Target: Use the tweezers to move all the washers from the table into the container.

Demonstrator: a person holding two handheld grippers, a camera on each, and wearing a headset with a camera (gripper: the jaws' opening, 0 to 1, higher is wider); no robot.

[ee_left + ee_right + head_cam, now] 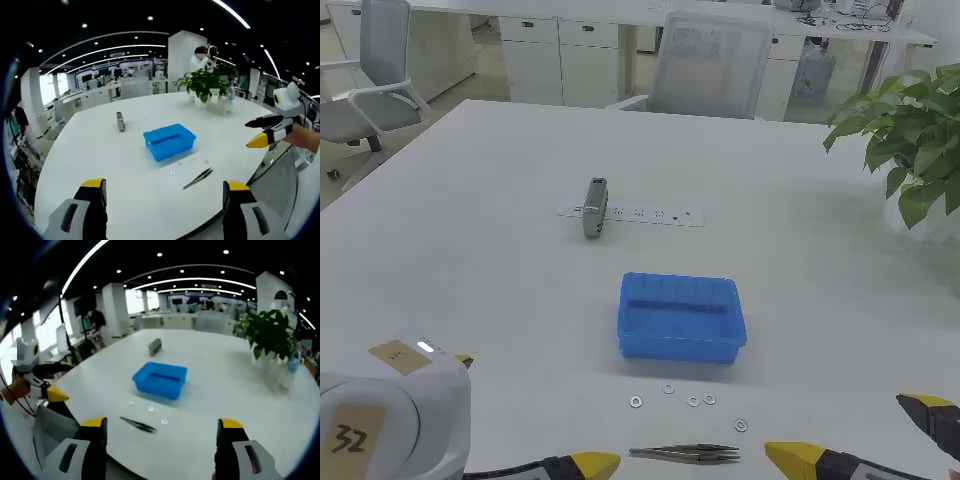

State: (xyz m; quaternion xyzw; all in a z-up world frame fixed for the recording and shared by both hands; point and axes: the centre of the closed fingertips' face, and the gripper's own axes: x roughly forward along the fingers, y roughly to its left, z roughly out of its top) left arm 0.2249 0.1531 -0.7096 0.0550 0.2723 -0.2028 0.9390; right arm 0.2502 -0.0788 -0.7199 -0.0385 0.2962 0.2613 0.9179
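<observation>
A blue container (680, 318) (169, 141) (160, 379) stands open on the white table. Several small metal washers (693, 401) (172, 173) (151, 408) lie loose on the table just in front of it. Closer to me, metal tweezers (685, 453) (198, 178) (138, 424) lie flat on the table. My left gripper (530, 412) (164, 186) (62, 380) hovers open to the left of the tweezers. On their right my right gripper (855, 428) (162, 423) (252, 132) is open too. Neither touches the tweezers, and both have empty jaws.
A grey device (595, 207) sits on a white power strip (650, 214) behind the container. A potted plant (910, 140) stands at the right. Office chairs (710, 65) line the table's far edge. The table's near edge lies just under the grippers.
</observation>
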